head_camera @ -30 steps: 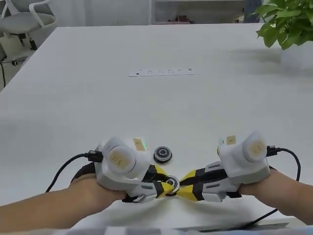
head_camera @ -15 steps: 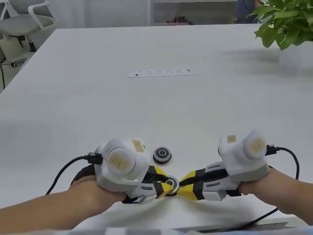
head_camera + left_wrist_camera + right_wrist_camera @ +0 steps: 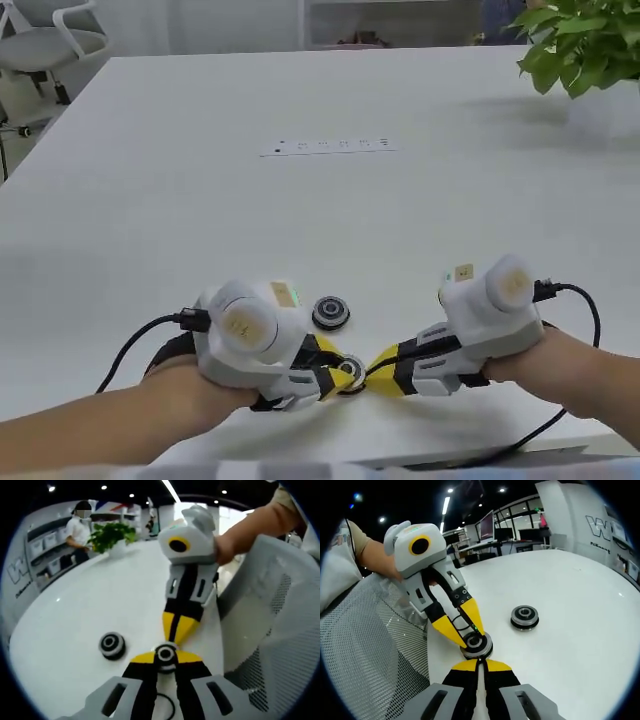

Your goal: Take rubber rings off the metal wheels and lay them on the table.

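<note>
In the head view the left tongs [image 3: 340, 378] and right tongs [image 3: 378, 365] meet tip to tip at the near edge of the white worktop [image 3: 200, 220], with a metal wheel [image 3: 351, 371] between them; a second wheel [image 3: 331, 312] lies just beyond the left tongs, and a power strip [image 3: 330, 147] lies far ahead of both. In the left gripper view the left tongs [image 3: 165, 657] are clenched on the metal wheel [image 3: 165, 654]; the right tongs [image 3: 179, 630] point down at it, jaws together; the second wheel [image 3: 112, 645] sits left of the tips, apart. In the right gripper view the right tongs [image 3: 481, 664] are closed, tips touching the wheel's rim [image 3: 476, 644]; I cannot tell whether they pinch its rubber ring; the second wheel [image 3: 524, 616] rests beyond, to the right.
</note>
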